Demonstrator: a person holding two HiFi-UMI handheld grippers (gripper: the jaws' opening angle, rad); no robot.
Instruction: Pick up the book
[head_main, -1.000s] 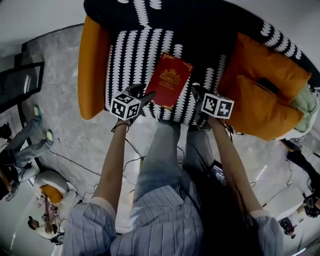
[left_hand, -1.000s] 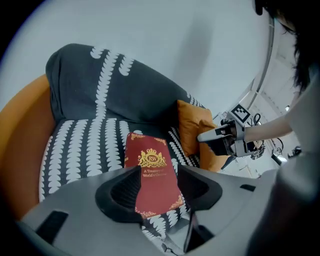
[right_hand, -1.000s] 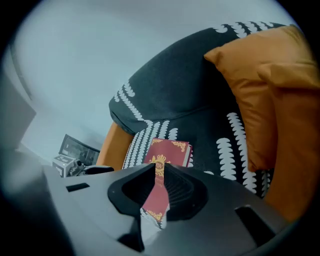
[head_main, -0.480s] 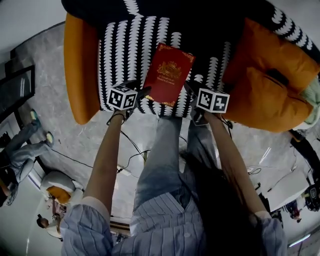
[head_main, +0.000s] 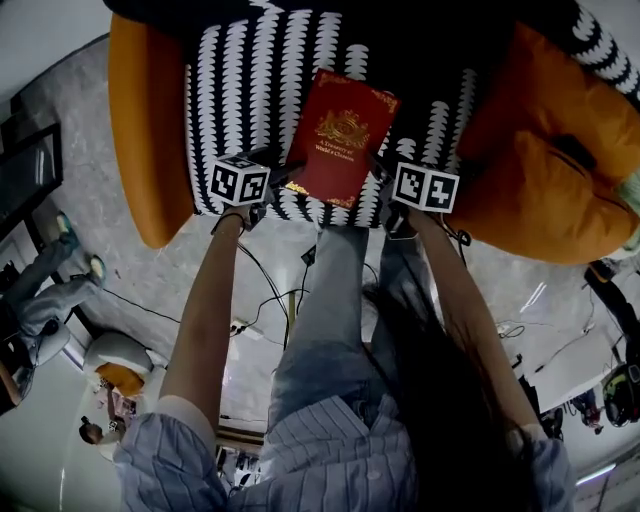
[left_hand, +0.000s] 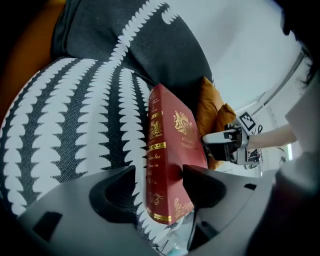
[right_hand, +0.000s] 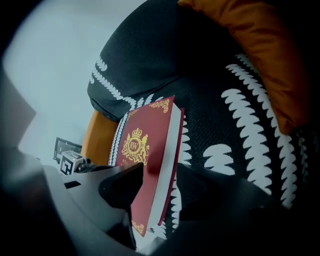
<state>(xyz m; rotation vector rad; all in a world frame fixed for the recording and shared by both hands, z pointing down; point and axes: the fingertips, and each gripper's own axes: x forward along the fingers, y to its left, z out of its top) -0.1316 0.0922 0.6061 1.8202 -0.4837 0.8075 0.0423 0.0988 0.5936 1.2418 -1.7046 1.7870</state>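
The book shows "RW" in a gold crest on its red cover; other gold lettering is unreadable.

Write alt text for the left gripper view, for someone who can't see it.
A red book with gold ornament rests on a black-and-white patterned seat cushion, its near end between the opening jaws of the left hand-held gripper. The right hand-held gripper shows beyond it, by an orange cushion.
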